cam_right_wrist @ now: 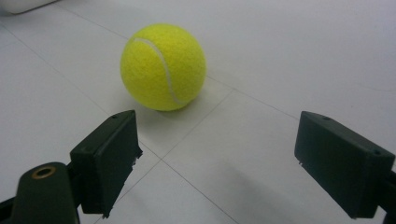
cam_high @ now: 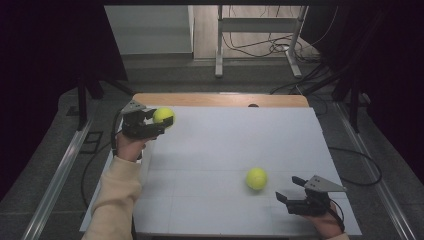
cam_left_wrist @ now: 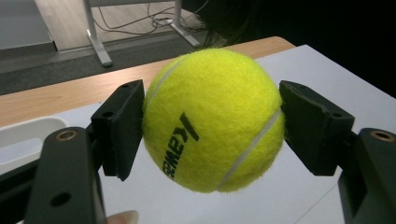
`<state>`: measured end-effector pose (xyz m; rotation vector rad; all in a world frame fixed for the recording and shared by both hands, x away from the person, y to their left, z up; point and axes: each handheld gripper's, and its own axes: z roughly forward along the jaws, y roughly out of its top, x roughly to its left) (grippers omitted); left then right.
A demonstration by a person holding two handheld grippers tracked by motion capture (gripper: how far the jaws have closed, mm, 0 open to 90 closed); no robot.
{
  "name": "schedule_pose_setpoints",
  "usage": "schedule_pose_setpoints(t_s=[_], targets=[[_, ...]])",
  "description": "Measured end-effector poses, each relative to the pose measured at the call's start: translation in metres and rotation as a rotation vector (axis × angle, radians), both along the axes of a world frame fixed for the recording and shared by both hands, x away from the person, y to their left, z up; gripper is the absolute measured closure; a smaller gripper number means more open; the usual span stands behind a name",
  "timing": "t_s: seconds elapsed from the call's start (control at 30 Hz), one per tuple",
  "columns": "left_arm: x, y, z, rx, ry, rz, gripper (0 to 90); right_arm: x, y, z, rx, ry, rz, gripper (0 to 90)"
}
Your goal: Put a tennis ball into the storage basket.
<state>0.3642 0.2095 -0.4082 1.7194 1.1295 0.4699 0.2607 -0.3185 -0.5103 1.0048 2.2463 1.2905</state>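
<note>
Currently our left tongs (cam_high: pixel 164 122) clamp one fuzzy yellow tennis ball (cam_high: pixel 163 115); our right tongs (cam_high: pixel 289 189) gape empty beside a second yellow tennis ball (cam_high: pixel 256 178) on the white worktop (cam_high: pixel 225 145)

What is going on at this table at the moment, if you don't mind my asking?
A person is working with two handheld tongs and two tennis balls. The left tongs are clamped on one tennis ball, holding it above the far left part of the white table. The second ball lies on the table, just ahead of the right tongs, which stand open and do not touch it.
</note>
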Motion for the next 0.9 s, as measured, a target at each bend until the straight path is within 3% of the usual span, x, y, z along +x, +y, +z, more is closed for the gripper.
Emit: schedule_pose_setpoints(t_s=[0.9], targets=[[0.002, 0.035, -0.003, -0.019, 0.005, 0.103, 27.2, 0.000, 0.000, 0.000, -0.003, -0.001, 0.000, 14.4]])
